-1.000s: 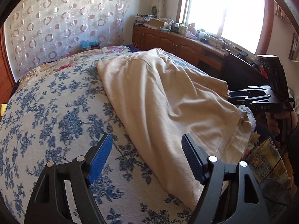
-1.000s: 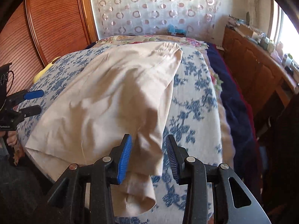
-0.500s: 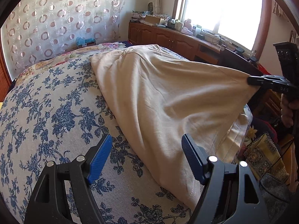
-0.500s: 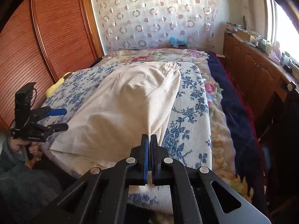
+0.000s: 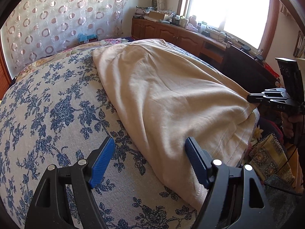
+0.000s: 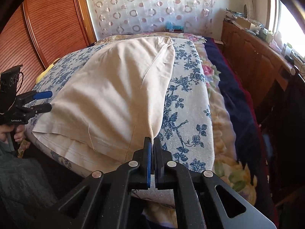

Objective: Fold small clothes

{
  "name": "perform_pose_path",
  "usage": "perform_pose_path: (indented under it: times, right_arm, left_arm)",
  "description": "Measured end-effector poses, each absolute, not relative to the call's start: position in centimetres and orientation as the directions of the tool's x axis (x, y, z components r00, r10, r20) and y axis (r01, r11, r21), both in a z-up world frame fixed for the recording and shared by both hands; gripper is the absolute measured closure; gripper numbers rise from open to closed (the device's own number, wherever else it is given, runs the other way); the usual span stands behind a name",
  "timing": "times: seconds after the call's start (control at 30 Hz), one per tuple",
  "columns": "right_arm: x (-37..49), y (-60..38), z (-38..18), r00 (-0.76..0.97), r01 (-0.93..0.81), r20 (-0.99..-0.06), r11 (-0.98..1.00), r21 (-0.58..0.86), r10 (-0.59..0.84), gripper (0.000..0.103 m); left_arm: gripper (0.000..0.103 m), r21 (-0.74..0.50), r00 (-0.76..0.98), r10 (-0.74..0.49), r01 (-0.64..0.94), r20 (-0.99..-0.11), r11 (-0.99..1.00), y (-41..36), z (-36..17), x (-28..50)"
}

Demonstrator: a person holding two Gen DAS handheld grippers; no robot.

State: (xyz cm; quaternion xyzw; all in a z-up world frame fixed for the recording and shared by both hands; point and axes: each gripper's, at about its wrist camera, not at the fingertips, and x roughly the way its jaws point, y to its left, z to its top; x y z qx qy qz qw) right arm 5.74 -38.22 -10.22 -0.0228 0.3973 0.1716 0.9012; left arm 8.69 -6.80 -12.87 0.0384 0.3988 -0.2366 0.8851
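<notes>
A cream garment (image 5: 167,95) (image 6: 118,91) lies spread lengthwise on a bed covered with a blue-flowered sheet (image 5: 47,114) (image 6: 188,103). My right gripper (image 6: 152,143) is shut on the garment's near right corner and holds it taut; the left wrist view shows it at the far right (image 5: 251,98). My left gripper (image 5: 150,152) stands open over the garment's near left edge, its right finger on the cloth and its left finger above the sheet, gripping nothing. It also shows at the left (image 6: 44,101) of the right wrist view, held by a hand.
A wooden cabinet (image 5: 171,32) (image 6: 253,57) crowded with small items runs under the window on the right. A ring-patterned curtain (image 6: 148,5) hangs behind the bed, a slatted wooden door (image 6: 42,32) at left. A dark blue and floral blanket (image 6: 228,99) lies along the bed's right side.
My right gripper shut on the garment's corner and pulled it back, stretching the cloth taut. The left gripper stayed open and nearly still.
</notes>
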Motion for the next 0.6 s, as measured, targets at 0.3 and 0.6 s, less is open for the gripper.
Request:
perform_pose_path:
  times: [0.3,0.6]
  right_arm:
    - [5.9,-37.4,-11.3,0.647,-0.322,-0.7,0.941,0.109,0.302,0.083]
    - [5.6,-36.7,-12.3,0.638,-0.326,-0.698,0.935,0.139,0.326,0.059]
  left_arm:
    - [0.039,-0.155,0.53,-0.424,0.478,-0.734,0.865,-6.6,-13.5,7.5]
    - [0.054,-0.179,0.506,-0.454,0.502,-0.733,0.846,-6.5,-13.3,6.0]
